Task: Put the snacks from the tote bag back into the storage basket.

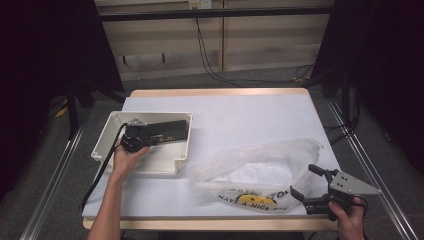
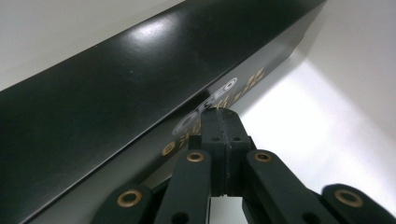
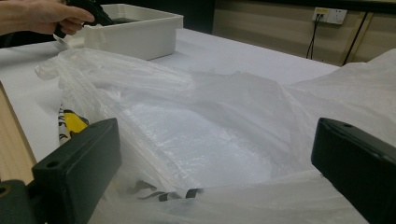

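A long black Oreo box lies in the white bin at the table's left. My left gripper reaches into that bin. In the left gripper view its jaws are pressed together with nothing between them, right beside the black box and above the bin's white floor. A crumpled clear plastic bag with yellow and black print lies at the front right. My right gripper is open at the bag's right end. The bag's mouth spreads just ahead of the wide-set gripper.
The white-covered table has a wooden front edge. The white bin and the other hand show far off in the right gripper view. Black stands and cables sit on the floor beyond the table.
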`<action>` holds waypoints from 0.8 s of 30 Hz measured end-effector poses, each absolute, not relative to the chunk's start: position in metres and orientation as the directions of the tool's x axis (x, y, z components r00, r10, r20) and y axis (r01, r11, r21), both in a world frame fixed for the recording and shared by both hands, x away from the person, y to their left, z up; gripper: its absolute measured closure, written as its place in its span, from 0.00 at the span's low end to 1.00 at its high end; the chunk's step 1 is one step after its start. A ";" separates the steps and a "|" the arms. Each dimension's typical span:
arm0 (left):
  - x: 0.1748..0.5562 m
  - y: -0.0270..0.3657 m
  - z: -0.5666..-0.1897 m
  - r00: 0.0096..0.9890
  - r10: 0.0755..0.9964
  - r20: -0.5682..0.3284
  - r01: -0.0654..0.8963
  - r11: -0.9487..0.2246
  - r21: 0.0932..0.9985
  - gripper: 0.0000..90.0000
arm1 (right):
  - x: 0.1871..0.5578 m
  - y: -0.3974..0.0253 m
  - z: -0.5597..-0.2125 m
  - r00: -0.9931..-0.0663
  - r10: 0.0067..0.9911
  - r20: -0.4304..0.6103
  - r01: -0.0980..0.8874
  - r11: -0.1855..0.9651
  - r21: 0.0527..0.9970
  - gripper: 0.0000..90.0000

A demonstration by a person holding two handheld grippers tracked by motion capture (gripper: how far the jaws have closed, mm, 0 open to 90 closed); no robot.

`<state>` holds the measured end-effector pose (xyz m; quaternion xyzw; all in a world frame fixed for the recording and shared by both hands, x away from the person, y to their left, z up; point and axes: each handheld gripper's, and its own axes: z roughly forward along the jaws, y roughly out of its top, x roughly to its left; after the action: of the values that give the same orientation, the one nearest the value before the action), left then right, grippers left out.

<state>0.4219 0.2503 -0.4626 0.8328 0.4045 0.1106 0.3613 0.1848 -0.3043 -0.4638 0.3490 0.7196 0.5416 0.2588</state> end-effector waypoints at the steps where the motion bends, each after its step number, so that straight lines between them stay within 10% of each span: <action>1: 0.423 0.249 -0.463 0.653 0.750 -0.109 0.597 -0.421 0.683 1.00 | 0.185 -0.304 -0.464 -0.621 0.784 0.007 0.223 0.167 0.960 0.01; 24: 0.435 0.245 -0.473 0.606 0.789 -0.102 0.592 -0.361 0.720 0.97 | 0.184 -0.304 -0.464 -0.628 0.778 0.007 0.221 0.169 0.961 0.01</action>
<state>0.4346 0.2446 -0.4732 0.8144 0.4241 0.1319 0.3735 0.1841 -0.3040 -0.4643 0.3468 0.7203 0.5432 0.2566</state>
